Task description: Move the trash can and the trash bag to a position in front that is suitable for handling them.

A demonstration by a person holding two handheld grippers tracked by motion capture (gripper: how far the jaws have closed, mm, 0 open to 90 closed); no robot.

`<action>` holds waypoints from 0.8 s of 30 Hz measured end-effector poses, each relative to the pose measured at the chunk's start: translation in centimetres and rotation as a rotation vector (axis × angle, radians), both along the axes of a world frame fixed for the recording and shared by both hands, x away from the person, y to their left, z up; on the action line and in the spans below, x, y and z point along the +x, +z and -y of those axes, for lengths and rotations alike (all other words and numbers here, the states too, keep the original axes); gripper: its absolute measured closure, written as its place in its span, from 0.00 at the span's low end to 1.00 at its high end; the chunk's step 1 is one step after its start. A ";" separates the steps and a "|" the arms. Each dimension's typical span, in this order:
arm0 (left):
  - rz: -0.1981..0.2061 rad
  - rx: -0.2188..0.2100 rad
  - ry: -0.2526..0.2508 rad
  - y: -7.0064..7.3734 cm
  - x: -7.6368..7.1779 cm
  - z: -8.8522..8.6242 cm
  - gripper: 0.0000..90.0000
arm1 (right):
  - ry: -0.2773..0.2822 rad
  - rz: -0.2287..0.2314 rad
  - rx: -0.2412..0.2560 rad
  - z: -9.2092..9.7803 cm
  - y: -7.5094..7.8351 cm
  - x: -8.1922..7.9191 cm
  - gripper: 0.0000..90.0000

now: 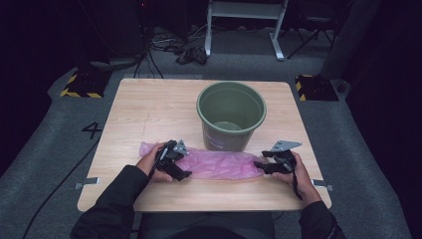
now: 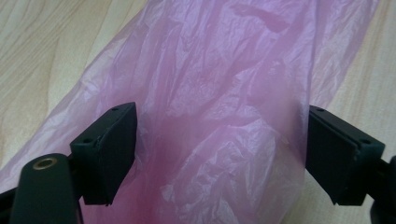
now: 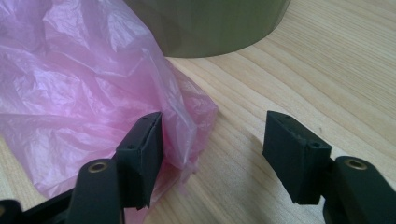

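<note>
pink bag [image 1: 219, 166]: flat along worktop [image 1: 149, 107] near edge, just before green bucket [image 1: 231, 115] | left claw [image 2: 219, 154]: spread over bag's left part | right claw [image 3: 212, 156]: spread at bag's right end, nothing pinched

Pink bag [image 1: 219, 166]: thin crinkled translucent plastic. Table [image 1: 149, 107]: pale matt wood grain. Green bucket [image 1: 231, 115]: smooth plastic.
</note>
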State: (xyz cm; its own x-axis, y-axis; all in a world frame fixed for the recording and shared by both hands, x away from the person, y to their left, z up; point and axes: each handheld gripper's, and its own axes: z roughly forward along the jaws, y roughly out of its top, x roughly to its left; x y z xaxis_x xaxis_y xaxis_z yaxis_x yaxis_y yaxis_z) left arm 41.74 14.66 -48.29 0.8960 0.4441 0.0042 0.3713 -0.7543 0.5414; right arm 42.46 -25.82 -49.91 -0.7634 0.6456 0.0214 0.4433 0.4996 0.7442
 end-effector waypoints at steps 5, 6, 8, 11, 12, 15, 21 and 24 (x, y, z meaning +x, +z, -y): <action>-0.008 -0.011 0.002 -0.3 0.1 -0.1 0.17 | 0.001 0.002 -0.001 0.0 0.0 0.0 0.42; -0.008 -0.011 -0.003 -0.3 0.1 -0.2 0.16 | 0.002 0.002 -0.001 0.0 0.0 0.0 0.42; -0.001 -0.019 0.002 -0.4 0.0 -0.2 0.16 | 0.005 0.005 0.002 0.0 0.0 -0.1 0.41; -0.002 -0.019 0.020 -0.3 0.0 -0.3 0.18 | 0.013 0.008 0.016 0.1 0.1 -0.2 0.40; -0.004 -0.015 0.029 -0.2 -0.1 -0.4 0.20 | 0.014 0.012 0.018 0.2 0.2 -0.3 0.39; 0.004 -0.037 0.074 0.0 -0.1 -1.0 0.40 | 0.014 0.017 0.024 0.4 0.4 -0.4 0.38; 0.027 -0.050 0.093 0.1 -0.3 -2.1 0.72 | -0.008 0.027 0.028 1.1 0.5 -0.3 0.38; 0.048 -0.043 0.112 0.1 -0.3 -2.8 0.83 | -0.024 0.030 0.036 1.6 0.6 -0.3 0.38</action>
State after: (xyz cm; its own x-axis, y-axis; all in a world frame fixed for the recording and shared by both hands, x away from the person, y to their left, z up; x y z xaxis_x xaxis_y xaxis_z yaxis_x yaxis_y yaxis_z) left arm 41.43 17.46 -48.21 0.8399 0.5421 0.0247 0.4249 -0.6854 0.5914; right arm 42.13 -27.45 -49.29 -0.7483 0.6629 0.0218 0.4317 0.4618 0.7748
